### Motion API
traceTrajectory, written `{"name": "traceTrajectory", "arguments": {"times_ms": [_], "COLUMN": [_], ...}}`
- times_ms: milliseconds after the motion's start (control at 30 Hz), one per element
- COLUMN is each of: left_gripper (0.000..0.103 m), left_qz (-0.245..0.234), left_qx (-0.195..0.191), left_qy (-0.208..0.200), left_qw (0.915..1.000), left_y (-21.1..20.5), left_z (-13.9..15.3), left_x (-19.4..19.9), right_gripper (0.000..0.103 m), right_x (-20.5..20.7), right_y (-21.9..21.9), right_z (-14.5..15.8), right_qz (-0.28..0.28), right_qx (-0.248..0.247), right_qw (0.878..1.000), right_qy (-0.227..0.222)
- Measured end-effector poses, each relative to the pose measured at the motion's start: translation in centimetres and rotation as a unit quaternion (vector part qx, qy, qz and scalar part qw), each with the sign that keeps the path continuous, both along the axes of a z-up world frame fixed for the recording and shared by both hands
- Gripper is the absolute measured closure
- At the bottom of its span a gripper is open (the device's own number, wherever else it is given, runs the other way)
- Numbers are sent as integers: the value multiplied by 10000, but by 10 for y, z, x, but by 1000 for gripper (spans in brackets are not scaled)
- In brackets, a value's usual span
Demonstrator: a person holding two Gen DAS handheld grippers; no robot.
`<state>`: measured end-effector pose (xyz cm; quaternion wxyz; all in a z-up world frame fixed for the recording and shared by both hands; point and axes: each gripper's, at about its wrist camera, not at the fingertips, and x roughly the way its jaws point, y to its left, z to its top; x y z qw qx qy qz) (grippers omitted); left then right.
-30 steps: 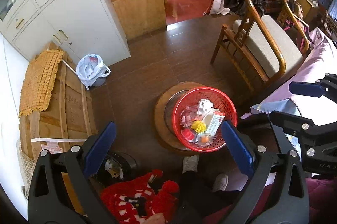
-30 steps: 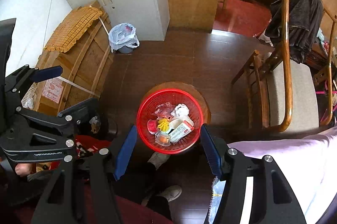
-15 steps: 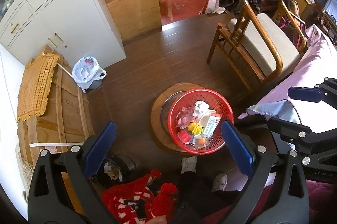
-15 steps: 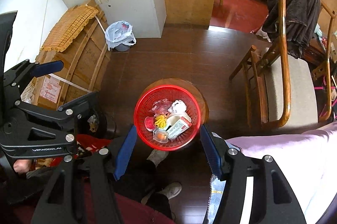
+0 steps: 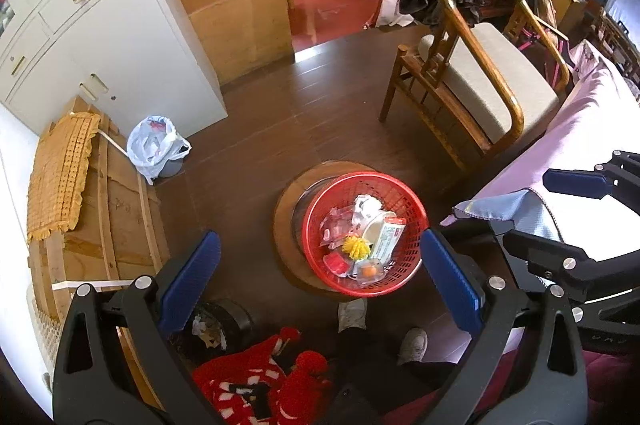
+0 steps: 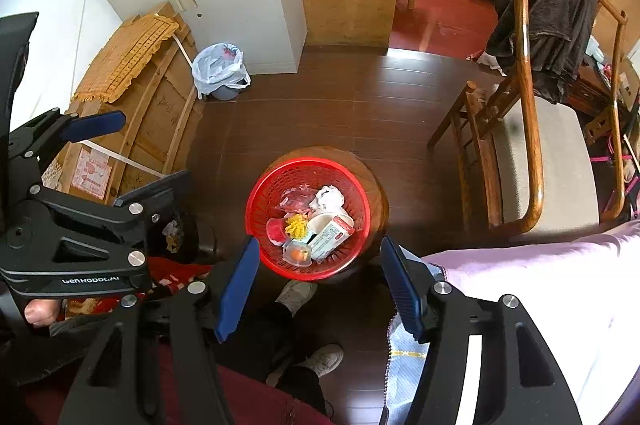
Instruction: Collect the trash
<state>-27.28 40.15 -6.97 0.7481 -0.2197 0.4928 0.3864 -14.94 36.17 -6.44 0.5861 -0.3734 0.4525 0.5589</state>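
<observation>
Hovering high, you hold the left gripper [image 5: 316, 285] and right gripper [image 6: 320, 285] with jaws apart and empty above the red basket [image 6: 260, 201] of trash, which rests on the round wooden stool [image 6: 378, 197].

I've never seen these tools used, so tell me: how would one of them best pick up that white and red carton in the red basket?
Probably by its long flat sides, coming straight down from above. The carton lies tilted on top of the other trash, its upper half exposed, while the red basket walls block any sideways approach. The right hand-held gripper is open and high above it, empty.
</observation>
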Motion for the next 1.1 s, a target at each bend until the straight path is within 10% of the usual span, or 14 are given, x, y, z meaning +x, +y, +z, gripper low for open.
{"name": "traceTrajectory", "arguments": {"times_ms": [1100], "left_gripper": [7], "left_qz": [-102], "left_qx": [38], "left_qy": [-7], "left_qw": [9999], "left_y": [-3], "left_z": [-1], "left_x": [13], "right_gripper": [41], "right_x": [7], "right_y": [-4], "right_z": [3], "right_qz": [-35], "right_qx": [31], "right_qw": [10000], "right_qy": [-31]}}
